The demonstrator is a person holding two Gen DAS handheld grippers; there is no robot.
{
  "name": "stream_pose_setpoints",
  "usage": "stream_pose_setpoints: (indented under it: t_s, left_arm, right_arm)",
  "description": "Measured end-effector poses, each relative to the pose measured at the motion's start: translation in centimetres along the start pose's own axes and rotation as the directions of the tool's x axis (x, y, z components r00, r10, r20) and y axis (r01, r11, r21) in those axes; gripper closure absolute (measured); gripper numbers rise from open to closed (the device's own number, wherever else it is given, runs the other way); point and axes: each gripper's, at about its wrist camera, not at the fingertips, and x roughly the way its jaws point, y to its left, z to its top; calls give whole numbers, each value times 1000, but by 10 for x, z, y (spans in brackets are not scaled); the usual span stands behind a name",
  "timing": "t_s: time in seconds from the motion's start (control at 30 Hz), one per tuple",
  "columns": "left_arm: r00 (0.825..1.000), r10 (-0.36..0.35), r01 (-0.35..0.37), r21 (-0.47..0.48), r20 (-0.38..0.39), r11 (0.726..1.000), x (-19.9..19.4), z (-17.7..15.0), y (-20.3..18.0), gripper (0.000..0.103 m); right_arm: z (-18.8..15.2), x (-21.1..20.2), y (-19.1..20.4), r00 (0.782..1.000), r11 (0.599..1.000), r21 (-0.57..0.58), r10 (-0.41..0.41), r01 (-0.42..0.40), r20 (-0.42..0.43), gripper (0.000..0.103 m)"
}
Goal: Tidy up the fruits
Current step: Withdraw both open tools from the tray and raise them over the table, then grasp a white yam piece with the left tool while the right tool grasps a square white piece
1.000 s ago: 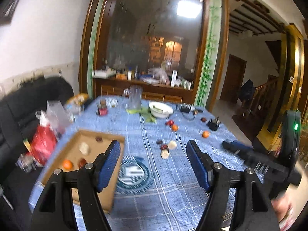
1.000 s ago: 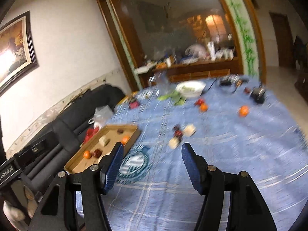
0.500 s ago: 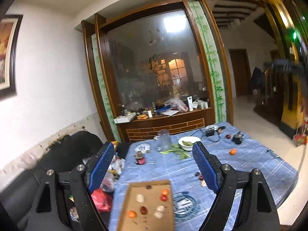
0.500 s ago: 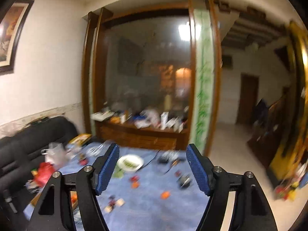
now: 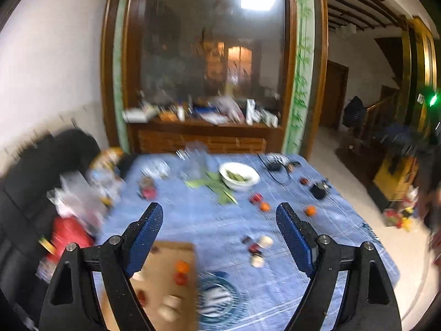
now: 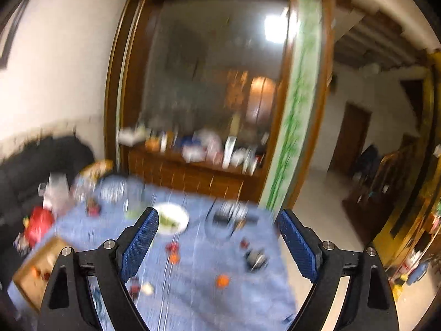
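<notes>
Both tools hang above the near edge of the worktop with nothing between their blue ribbed pads: the left tool [image 5: 219, 231] stands released, and the right tool [image 6: 217, 237] is released too, its jaws having just been opening. Below the left tool a shallow brown cardboard tray [image 5: 165, 275] lies on the blue checked tablecloth [image 5: 220, 220] at the near left, with an orange fruit [image 5: 182, 266], a red fruit [image 5: 179, 278] and pale pieces in it. More fruit lies loose on the cloth: a small cluster of red and pale pieces [image 5: 256, 248] right of the tray, and a lone orange fruit [image 5: 310, 210] farther right. A white bowl of green pods [image 5: 239, 176] stands toward the far side. Both views are blurred.
</notes>
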Motion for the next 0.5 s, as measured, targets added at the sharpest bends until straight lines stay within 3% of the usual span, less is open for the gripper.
stream_pose_setpoints:
  t_s: [0.07,0.13,0.2,0.27,0.33,0.5]
  left_arm:
    - [998,-44,42,-37,-35,998,27,-19,-3,19]
    - [994,-78,71,-80,-82,994,57,-45,-6,19]
    - [988,-91,78,-101,-123,992,79,-64,-8,19]
    - [977,-96,77,-106,-191,991,109,-88,-12,19]
    - [968,-91,68,-107,-232,992,131,-104,-15,20]
    - [942,-127,93,-120,-312,988,179,-134,-28,30]
  right_arm:
    - [-32,41,6,993,996,41,83,-79,-85,12]
    - [-70,83,17,971,983,90,171,-158,-168,13]
    - [-100,117,26,941,966,137,246,-218,-233,31]
    - [-129,145,36,903,944,196,313,-264,-294,42]
    - [-156,170,45,871,921,257,367,-292,-326,47]
    - [-184,207,57,858,906,299,393,-300,-331,47]
